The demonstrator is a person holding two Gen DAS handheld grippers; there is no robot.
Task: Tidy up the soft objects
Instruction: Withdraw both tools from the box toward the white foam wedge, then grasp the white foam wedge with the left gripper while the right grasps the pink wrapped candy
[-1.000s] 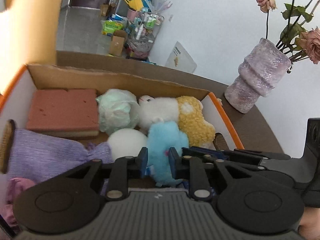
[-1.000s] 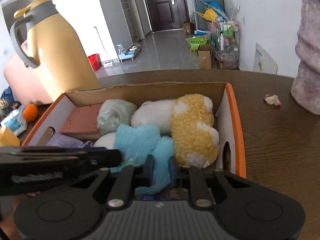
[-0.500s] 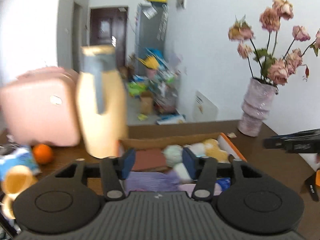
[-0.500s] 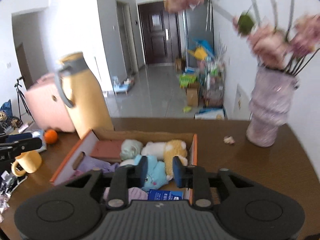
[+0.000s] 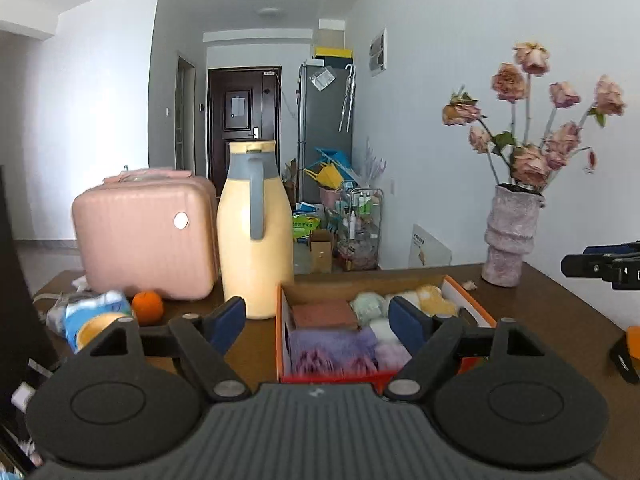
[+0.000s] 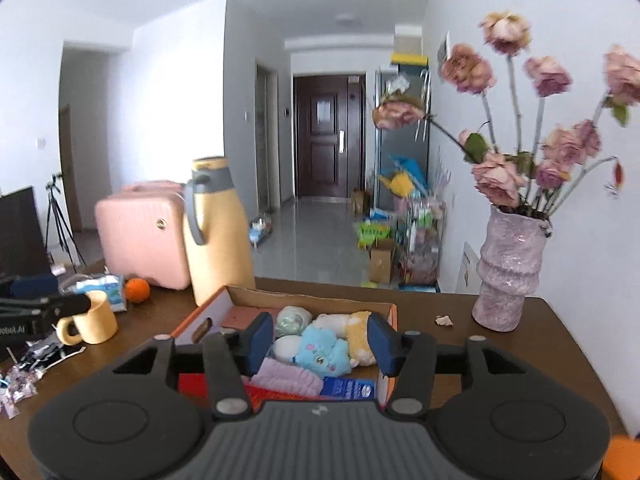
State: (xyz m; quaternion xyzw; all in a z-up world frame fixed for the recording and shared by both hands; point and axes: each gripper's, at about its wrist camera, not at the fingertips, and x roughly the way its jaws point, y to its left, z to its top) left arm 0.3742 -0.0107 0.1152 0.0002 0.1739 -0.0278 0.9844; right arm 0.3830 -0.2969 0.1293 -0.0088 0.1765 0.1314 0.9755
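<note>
Left tongs [image 5: 316, 318] spread wide, holding nothing, hovering above the near edge of the table [image 5: 560, 320]. Right tongs [image 6: 320, 338] likewise wide and empty, hanging over the near end of the box [image 6: 394, 314].

Box, cardboard with orange rim, is sitting near the middle of the table, long side running away from the cameras. Soft things are lying packed inside it: blue plush [image 6: 322, 350] toward the near right, yellow plush [image 6: 358, 342] just beside it against the right wall, white plush [image 6: 328, 322] behind, pale green bundle [image 6: 292, 316] at the far middle, purple cloth [image 6: 286, 376] at the near end, pink sponge [image 5: 324, 314] in the far left corner. They are touching one another, filling the floor of the box; likely wedged so nothing rolls.

A small blue packet [image 6: 348, 388] is lying at the near right corner inside the box.

Around the box: yellow jug [image 5: 256, 232] just beside its far left corner, pink case [image 5: 146, 236] left of that, orange [image 5: 147, 307] in front of the case, mug [image 6: 90, 318] near the left edge, vase [image 6: 508, 272] of dried roses toward the far right corner. A scrap [image 6: 444, 320] is lying on the table between box and vase.

Judgement: sorting looks finished or nearly so; both tongs appear clear of the load.
</note>
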